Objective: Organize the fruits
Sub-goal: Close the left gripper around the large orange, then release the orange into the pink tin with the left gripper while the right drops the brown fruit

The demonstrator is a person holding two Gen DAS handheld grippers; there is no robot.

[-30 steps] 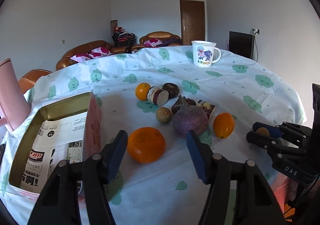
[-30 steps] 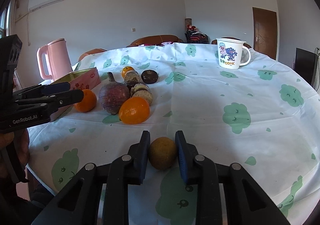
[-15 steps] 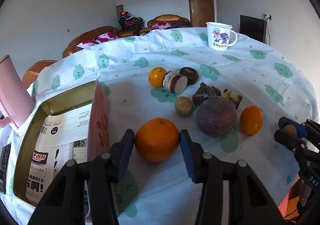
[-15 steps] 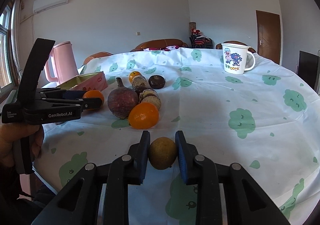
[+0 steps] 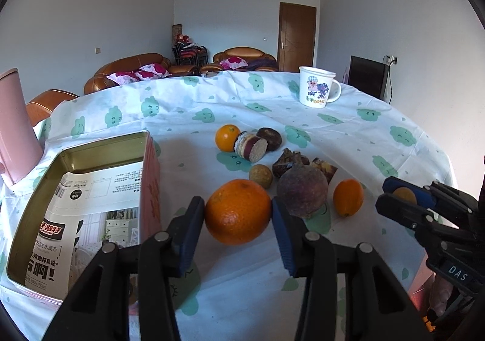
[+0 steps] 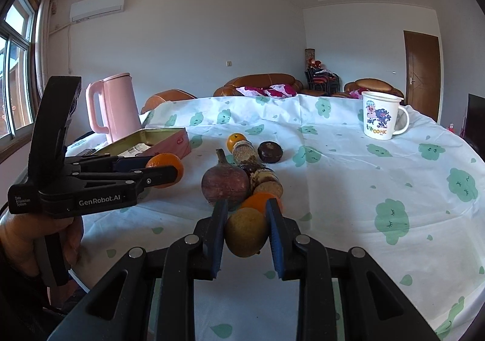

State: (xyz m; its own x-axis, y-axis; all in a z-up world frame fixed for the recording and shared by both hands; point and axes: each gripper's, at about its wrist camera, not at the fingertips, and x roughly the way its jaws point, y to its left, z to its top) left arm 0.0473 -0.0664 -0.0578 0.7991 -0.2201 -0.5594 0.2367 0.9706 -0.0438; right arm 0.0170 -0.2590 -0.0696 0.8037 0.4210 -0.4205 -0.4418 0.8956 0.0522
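Pressing both sides of the orange [image 5: 238, 211], left fingers [image 5: 188, 229] grip it.

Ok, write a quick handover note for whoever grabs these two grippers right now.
Left gripper: jaws have just been closing, pads now against the big orange, beside the open pink tin.
Right gripper: shut on a small yellow-brown fruit, held clear of the tablecloth.
On the cloth: purple round fruit, two smaller oranges, small brownish fruit, dark round fruit, cut pieces.
Done: no fruit in the tin.
Left: tin both held fruits, then the rest.
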